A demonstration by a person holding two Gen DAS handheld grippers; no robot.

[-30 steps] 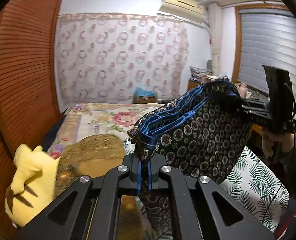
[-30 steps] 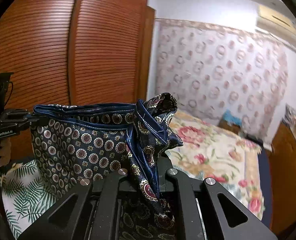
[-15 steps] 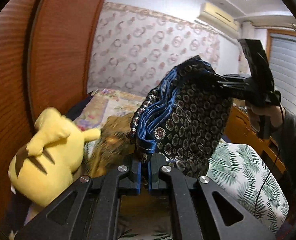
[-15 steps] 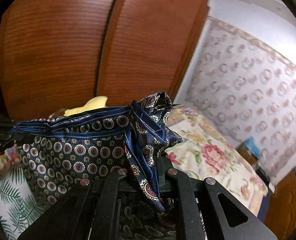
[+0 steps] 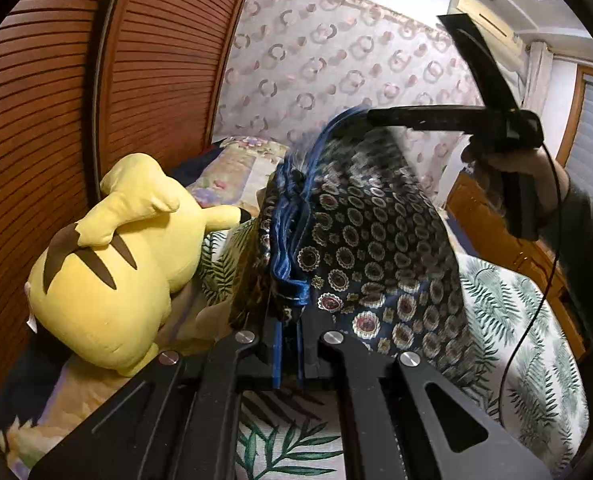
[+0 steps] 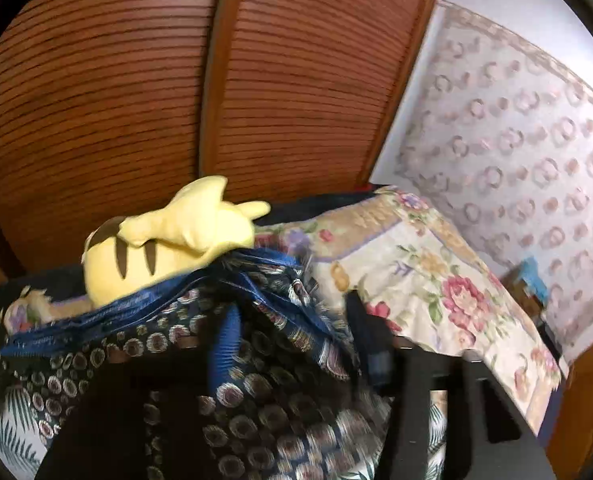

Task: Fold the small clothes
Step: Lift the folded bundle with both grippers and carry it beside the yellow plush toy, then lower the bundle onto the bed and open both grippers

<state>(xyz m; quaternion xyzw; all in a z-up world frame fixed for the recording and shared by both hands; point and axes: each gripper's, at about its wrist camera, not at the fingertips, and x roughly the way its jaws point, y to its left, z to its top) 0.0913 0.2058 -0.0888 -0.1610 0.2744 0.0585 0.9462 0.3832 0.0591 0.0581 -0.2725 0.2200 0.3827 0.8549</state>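
You're mid-fold: the dark navy patterned silky shorts with the blue waistband (image 5: 368, 252) hang in the air between both tools, above the leaf-print white sheet on the bed (image 5: 508, 320). Your left gripper (image 5: 290, 364) has its jaws clenched on the blue waistband edge, cloth running straight out ahead of them. Your right gripper (image 5: 376, 116) sits up and to the right of the left jaws, pinching the far top corner as seen from the left wrist; in its own view the cloth drapes over the jaws and motion blur hides the closure, so call it grasping, not confirmed from that side. Next move, as I read it: bring the two held corners together or lower the cloth flat onto the sheet, keeping the waistband taut so the layers stack. Versus one second ago: both views have swung left toward the brown louvred wardrobe doors (image 6: 256, 80), the yellow plush toy (image 5: 116, 256) is now close on the left of the left jaws, and the garment is bunched narrower.
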